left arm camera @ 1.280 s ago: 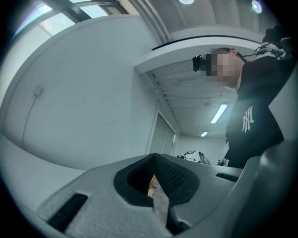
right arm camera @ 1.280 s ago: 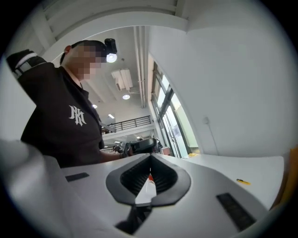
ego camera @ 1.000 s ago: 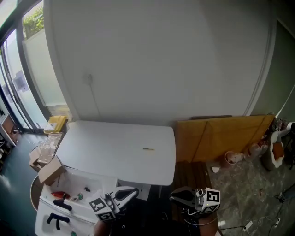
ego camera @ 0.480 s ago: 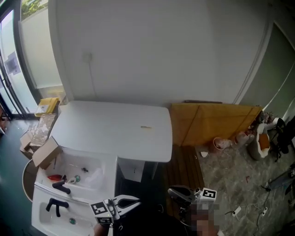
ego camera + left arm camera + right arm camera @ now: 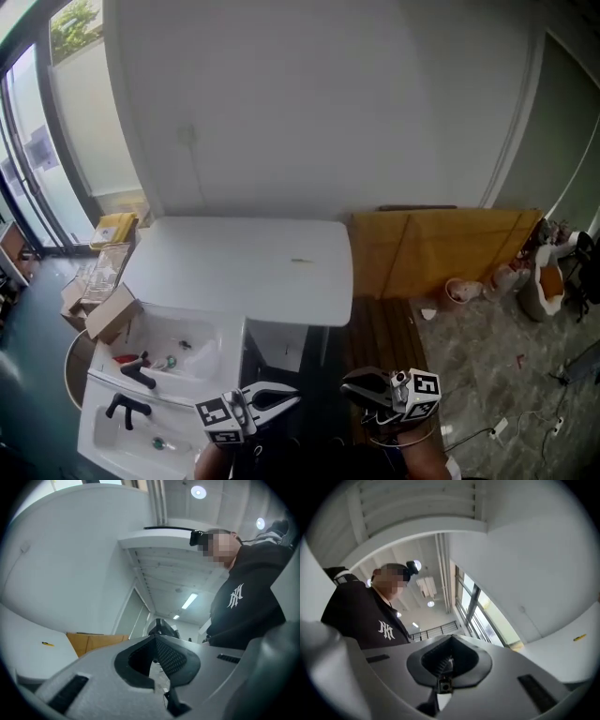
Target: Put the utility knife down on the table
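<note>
Far left, a cardboard box point(image 5: 111, 317) and a white washbasin point(image 5: 192, 330) with a black faucet point(image 5: 137, 374), not part of the task

Left gripper point(image 5: 297, 398) sits low at the bottom edge, near the person's body. Its jaws are closed tip to tip with nothing between them, confirmed in the left gripper view

White table point(image 5: 216, 281) is mid frame. The utility knife point(image 5: 302, 261), a small yellow sliver, lies flat on the table's right half, well apart from both grippers. It is too small to read blade or orientation detail

Right gripper point(image 5: 346, 386) is also low and near the body, jaws together and empty. In the right gripper view the knife shows far off on the tabletop

Wooden boards point(image 5: 450, 248) lean on the wall at right

Progress: the put-down looks done, knife resting on the table with neither gripper touching it. As far as the pictures show, nothing of the task is left
</note>
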